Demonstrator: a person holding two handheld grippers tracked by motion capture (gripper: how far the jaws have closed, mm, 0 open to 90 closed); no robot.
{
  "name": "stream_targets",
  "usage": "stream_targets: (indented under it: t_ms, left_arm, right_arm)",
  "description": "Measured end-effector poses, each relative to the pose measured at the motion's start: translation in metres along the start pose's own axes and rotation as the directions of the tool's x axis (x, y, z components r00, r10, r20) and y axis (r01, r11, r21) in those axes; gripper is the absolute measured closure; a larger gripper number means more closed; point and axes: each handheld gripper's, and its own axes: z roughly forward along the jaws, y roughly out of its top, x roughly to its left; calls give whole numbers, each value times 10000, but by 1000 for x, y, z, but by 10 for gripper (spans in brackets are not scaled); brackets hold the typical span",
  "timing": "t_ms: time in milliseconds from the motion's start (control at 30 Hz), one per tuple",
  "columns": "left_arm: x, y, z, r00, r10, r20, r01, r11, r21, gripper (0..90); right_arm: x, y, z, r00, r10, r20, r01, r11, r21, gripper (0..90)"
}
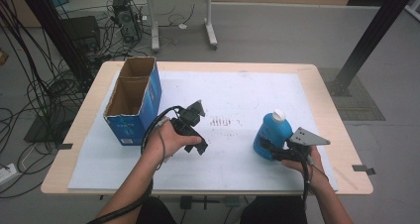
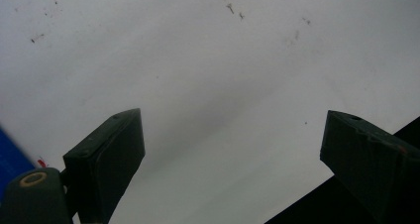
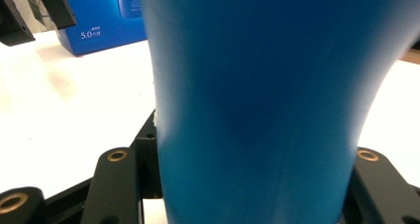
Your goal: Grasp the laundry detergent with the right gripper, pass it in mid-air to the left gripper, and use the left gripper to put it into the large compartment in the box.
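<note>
Right gripper [image 1: 271,148] at lower right clamps blue bottle [image 1: 271,134]; left gripper [image 1: 198,116] open, empty; bottle not yet in carton [image 1: 134,99], upper left.

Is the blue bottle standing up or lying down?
Standing up. The blue bottle sits on the white mat with its white cap on top, gripped by the right claw.

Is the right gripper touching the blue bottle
Touching. In the right gripper view the blue bottle sits between the right gripper jaws, both pressed against its sides with no gap.
</note>
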Motion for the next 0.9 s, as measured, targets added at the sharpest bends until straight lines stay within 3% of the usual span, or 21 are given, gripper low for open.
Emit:
stream_targets:
  t_ms: [633, 900]
  left_arm:
    - [-1, 0, -7, 9998, 186, 23, -185, 9997, -155, 104]
    - [-2, 4, -16, 9993, 361, -17, -361, 9992, -154, 104]
  right_arm:
    - [3, 1, -1, 9997, -238, 99, 237, 9997, 37, 439]
    - [-2, 8, -6, 10000, 2, -41, -2, 9998, 199, 440]
